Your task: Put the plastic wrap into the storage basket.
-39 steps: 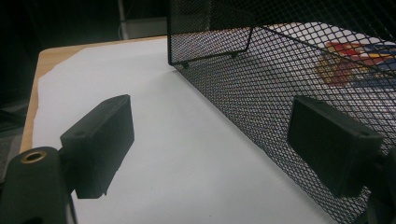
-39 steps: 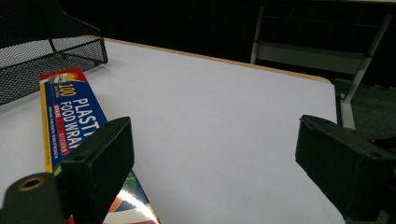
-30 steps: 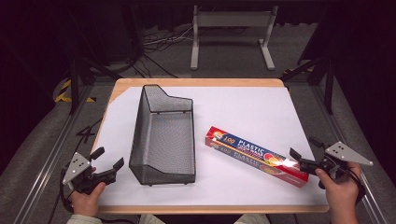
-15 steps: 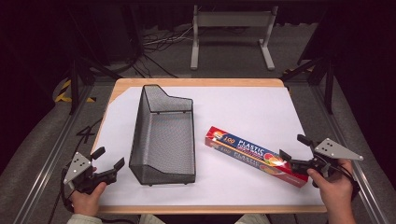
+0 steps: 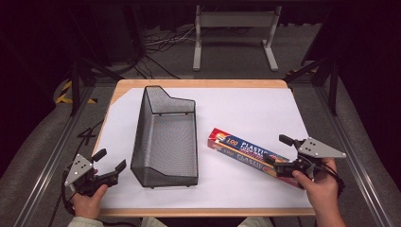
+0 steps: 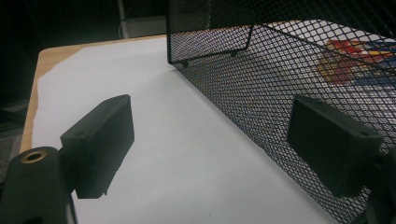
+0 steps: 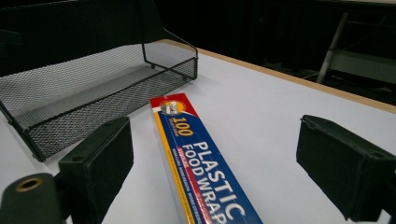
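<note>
on the white table sheet [image 5: 265, 109], plastic food wrap box [image 5: 248, 152] lying flat right of the black mesh tray [image 5: 165, 137], right gripper [image 5: 279, 152] jaws spread astride its near end, left gripper [image 5: 109, 161] jaws spread, empty, beside tray

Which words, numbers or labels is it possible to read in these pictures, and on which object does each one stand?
"100": on the long red, blue and yellow cardboard box, near its round emblem.
"PLASTIC FOOD WRAP": large white letters on the blue band of the same box.
Small red line beside "FOOD WRAP": too small to read.
Round emblem at the box's red end: blurred, unreadable.
Black wire-mesh tray: no text visible.
</note>
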Demonstrator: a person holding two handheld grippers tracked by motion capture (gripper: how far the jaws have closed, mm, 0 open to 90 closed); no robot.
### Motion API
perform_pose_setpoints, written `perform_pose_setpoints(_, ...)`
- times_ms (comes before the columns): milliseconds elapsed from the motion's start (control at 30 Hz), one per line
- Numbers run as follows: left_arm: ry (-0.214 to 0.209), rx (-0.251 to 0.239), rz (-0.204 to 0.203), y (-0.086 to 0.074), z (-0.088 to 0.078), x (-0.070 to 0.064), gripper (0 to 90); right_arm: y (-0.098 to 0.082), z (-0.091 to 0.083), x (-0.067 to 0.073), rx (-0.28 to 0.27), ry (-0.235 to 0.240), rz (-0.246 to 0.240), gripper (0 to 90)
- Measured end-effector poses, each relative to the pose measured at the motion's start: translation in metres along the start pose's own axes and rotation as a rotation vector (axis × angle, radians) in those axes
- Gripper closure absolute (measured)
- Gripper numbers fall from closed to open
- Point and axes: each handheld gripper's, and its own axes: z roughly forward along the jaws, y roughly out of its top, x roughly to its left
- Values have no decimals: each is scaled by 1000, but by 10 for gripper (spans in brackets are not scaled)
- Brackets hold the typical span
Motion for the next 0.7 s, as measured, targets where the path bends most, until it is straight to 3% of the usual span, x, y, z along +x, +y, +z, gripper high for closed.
perform_pose_setpoints(300, 0, 2, 2, 0, 0, 0, 159, 5, 15, 10, 5, 56, -5, 115)
perform_pose_setpoints(500, 1, 5, 4, 0, 1, 0, 159, 12, 26, 7, 99, 93, -50, 115)
perform_pose_setpoints(700, 3, 5, 1, 0, 1, 0, 160, 16, 40, -2, 209, 97, -43, 106)
